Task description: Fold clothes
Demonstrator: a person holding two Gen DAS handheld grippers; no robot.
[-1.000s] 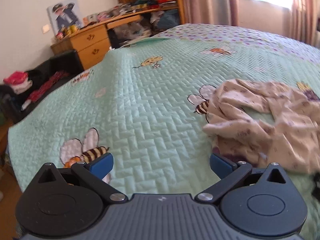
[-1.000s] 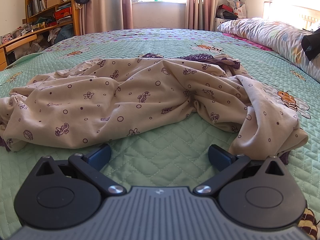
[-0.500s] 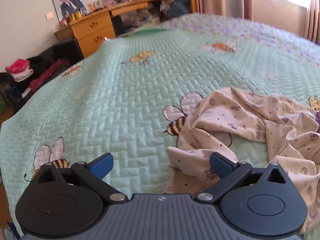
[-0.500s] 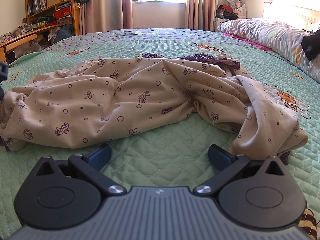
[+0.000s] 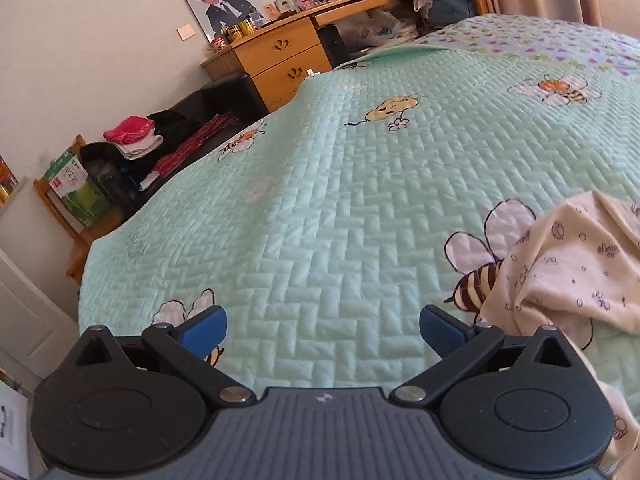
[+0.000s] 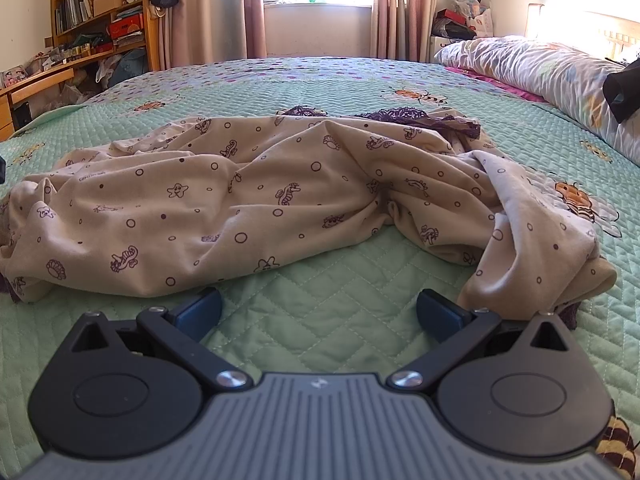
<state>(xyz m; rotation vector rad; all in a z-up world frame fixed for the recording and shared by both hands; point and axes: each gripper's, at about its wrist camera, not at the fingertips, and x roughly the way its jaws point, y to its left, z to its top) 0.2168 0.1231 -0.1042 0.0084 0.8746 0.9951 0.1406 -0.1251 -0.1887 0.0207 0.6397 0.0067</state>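
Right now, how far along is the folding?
Nothing looks done: the cream printed garment lies crumpled on the green quilt. In hand: nothing; left gripper and right gripper are open and empty. Left: grasping, spreading flat, every fold.

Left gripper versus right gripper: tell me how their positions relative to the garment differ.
The left gripper has bare quilt between its fingers, the cream garment off to one side. The right gripper faces the garment head-on, its crumpled edge lying beyond both fingers. Both are open and hold nothing.
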